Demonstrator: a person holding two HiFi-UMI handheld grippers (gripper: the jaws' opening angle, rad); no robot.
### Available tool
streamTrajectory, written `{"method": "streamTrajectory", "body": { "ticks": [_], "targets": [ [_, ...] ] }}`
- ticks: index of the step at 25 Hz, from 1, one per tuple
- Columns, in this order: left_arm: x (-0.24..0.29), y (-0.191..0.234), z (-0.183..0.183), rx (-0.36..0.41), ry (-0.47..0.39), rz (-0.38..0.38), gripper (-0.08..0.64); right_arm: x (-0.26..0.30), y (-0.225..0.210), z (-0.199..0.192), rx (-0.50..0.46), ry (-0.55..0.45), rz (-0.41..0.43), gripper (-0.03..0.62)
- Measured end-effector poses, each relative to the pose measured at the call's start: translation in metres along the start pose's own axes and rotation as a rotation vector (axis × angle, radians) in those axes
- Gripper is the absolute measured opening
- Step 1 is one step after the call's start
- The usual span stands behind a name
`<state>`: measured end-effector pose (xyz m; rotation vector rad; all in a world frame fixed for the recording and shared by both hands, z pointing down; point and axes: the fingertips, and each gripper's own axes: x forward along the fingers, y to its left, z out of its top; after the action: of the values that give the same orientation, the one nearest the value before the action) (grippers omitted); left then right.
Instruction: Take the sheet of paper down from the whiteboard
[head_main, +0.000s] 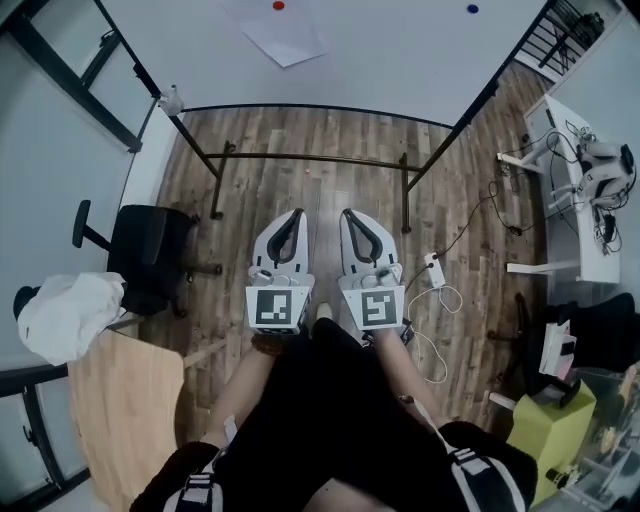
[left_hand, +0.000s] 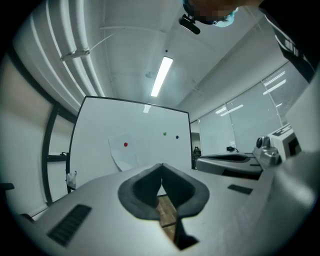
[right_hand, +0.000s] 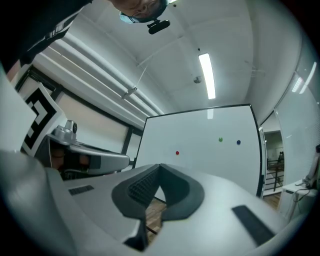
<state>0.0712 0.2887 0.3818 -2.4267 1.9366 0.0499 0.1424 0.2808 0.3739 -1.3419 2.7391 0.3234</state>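
A white sheet of paper hangs on the whiteboard, pinned by a red magnet. In the left gripper view the sheet of paper shows below its red magnet, on the whiteboard well ahead. My left gripper and right gripper are side by side over the wooden floor, some way short of the board, both shut with nothing between the jaws. In the right gripper view the red magnet shows on the whiteboard; the sheet is hard to make out there.
A green magnet and a blue magnet sit on the board to the right of the paper. The board's black stand bar crosses the floor ahead. An office chair and wooden table are at left, a desk at right.
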Motion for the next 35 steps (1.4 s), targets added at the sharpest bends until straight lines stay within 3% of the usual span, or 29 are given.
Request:
{"method": "streamTrajectory", "body": {
  "ticks": [12,22,28,35],
  "targets": [
    [0.052,0.033,-0.027,-0.092,-0.008,-0.004,0.012,0.054,-0.01,-0.035,-0.021,0.093,0.033,-0.002],
    [0.103,0.121,-0.023,-0.117,-0.029,0.003,0.012,0.146,0.007,-0.044,-0.069,0.126,0.067,-0.002],
    [0.127,0.175,-0.037,-0.139,0.013,-0.027,0.012,0.198,0.026,-0.049,-0.098,0.14,0.07,-0.002],
    [0.169,0.196,-0.054,-0.147,0.024,-0.075,0.012,0.229,0.022,-0.054,-0.086,0.136,0.026,-0.002]
  ]
}}
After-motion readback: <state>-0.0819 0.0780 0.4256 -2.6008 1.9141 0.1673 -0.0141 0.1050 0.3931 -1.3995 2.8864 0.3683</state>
